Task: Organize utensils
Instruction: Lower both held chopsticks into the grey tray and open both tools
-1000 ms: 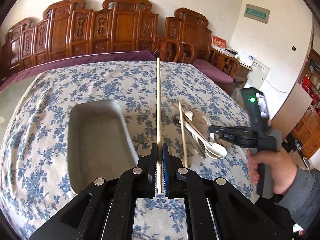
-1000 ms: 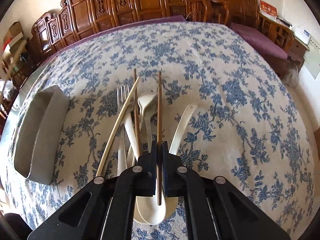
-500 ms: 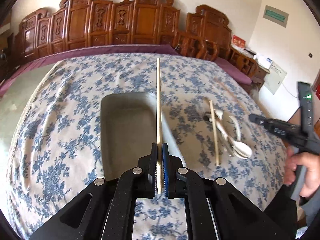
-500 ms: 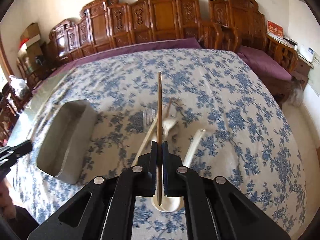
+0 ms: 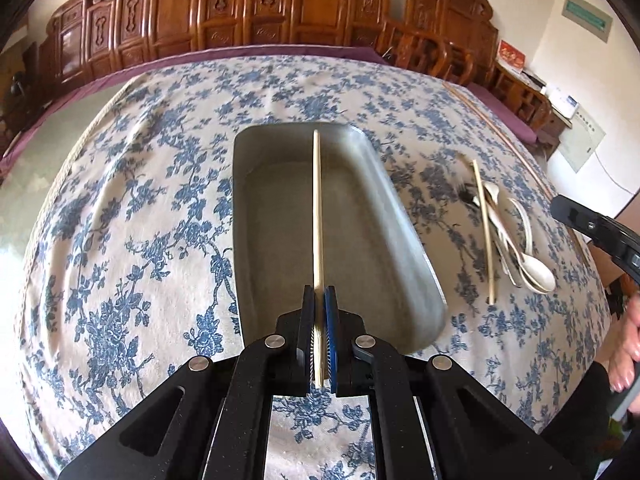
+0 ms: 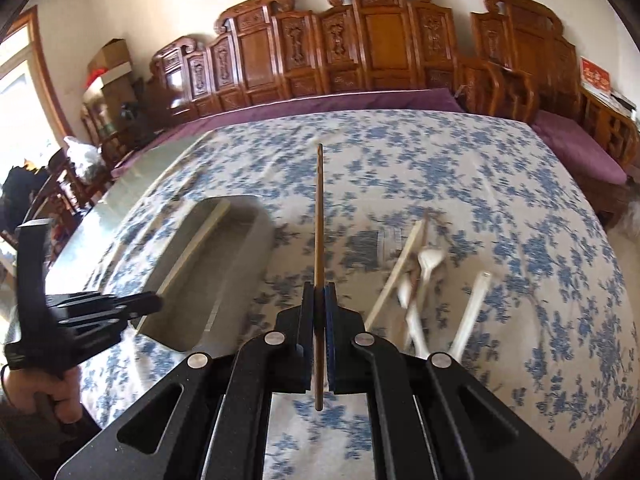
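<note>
Utensils (image 5: 516,240) lie heaped on the blue-flowered tablecloth (image 5: 140,208), right of the grey tray (image 5: 384,216): white spoons with a pale chopstick (image 5: 484,232) laid along their left side. Through my left wrist camera, my left gripper (image 5: 319,334) is clamped on a light chopstick (image 5: 317,208), which runs straight ahead over the tray's hollow, its tip near the far wall. I cannot tell whether the stick touches the tray floor. At the right edge I see my right gripper's (image 5: 560,205) black tip and fingers of the hand holding it.

Through my right wrist camera, my right gripper (image 6: 319,330) is pinched shut on a darker brown chopstick (image 6: 319,240), lifted above the cloth between the tray (image 6: 240,248) and the blurred pile of spoons (image 6: 420,280). One white spoon (image 6: 472,308) lies apart on the pile's right. At left, my left gripper (image 6: 154,301) reaches over the tray's near end, its light chopstick (image 6: 196,248) slanting along the inside.
</note>
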`<state>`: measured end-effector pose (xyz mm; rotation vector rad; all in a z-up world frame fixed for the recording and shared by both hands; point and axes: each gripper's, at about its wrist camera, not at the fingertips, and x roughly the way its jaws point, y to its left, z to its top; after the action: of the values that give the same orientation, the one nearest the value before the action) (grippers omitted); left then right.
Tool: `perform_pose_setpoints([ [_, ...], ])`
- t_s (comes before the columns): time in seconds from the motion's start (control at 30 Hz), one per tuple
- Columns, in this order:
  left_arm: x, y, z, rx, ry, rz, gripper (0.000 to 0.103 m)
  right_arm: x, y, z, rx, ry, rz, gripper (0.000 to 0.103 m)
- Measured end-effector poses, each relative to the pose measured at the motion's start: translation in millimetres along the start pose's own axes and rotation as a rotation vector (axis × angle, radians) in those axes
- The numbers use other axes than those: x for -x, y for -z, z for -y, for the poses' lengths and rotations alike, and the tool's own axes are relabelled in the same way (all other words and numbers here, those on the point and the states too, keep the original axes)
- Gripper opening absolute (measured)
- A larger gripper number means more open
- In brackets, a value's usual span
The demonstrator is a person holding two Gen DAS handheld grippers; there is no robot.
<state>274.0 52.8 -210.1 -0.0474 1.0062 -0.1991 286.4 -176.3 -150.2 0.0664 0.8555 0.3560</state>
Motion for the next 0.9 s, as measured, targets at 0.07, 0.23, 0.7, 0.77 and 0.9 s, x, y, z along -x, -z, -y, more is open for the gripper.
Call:
perform_pose_setpoints([
  [0.07, -3, -1, -1, 0.003, 0.004, -0.005, 0.004, 0, -1, -9, 0.013, -0.015, 0.000, 0.006],
  [0.23, -8, -4, -3, 0.013, 0.001, -0.014, 0.004, -3, -2, -27, 0.030, -0.043, -0.009, 0.006],
  [0.7, 4, -11, -20, 0.063, -0.019, 0.034, 0.004, -32, 1, -66, 0.066, -0.089, -0.065, 0.006],
  [0.77, 14, -12, -24, 0.065, -0.032, 0.059, 0.004, -38, 2, -73, 0.075, -0.096, -0.076, 0.006],
  [0.9, 28, -15, -35, 0.082, -0.044, 0.093, 0.004, -55, 2, -83, 0.076, -0.118, -0.116, 0.006],
])
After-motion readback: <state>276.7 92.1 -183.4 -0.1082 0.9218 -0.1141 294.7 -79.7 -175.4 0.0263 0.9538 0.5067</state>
